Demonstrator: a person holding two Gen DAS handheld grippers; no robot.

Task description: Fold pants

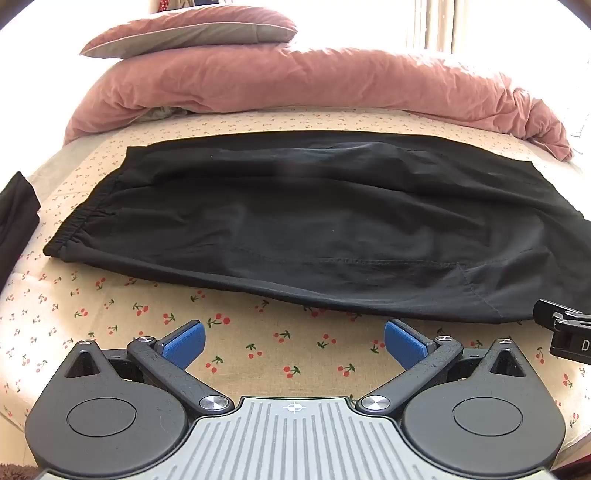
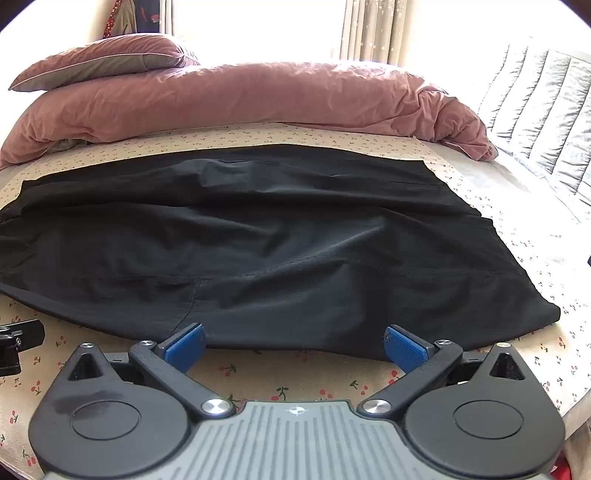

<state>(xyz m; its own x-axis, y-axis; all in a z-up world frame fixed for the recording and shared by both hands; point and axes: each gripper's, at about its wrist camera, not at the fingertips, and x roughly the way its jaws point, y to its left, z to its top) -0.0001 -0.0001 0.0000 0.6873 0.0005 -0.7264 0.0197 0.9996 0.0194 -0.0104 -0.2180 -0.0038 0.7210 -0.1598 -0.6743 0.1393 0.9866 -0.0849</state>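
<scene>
From your left wrist camera, the black pants [image 1: 295, 221] lie flat across the bed [image 1: 110, 314], their right end cut off by the frame edge. The fabric is thin and matte, with a gathered elastic waistband [image 1: 79, 221] at the left and a stitched seam running near the front edge. Your left hand-held gripper [image 1: 294, 345] stands spread wide over the cherry-print sheet, short of the pants and holding nothing; its blue pads [image 1: 184, 345] look ribbed. A dark cloth [image 1: 16, 218] at the far left is mostly out of frame (what it is cannot be told). A puffy pink duvet [image 1: 295, 85] and a pillow [image 1: 192, 31] sit behind.

From your right wrist camera, the pants [image 2: 277, 240] run off the left edge. Your right hand-held gripper [image 2: 294, 349] is wide apart too, its fingertips at the pants' near edge, gripping nothing. A quilted grey cover [image 2: 535, 110] lies at the right; the window glare washes out the background.
</scene>
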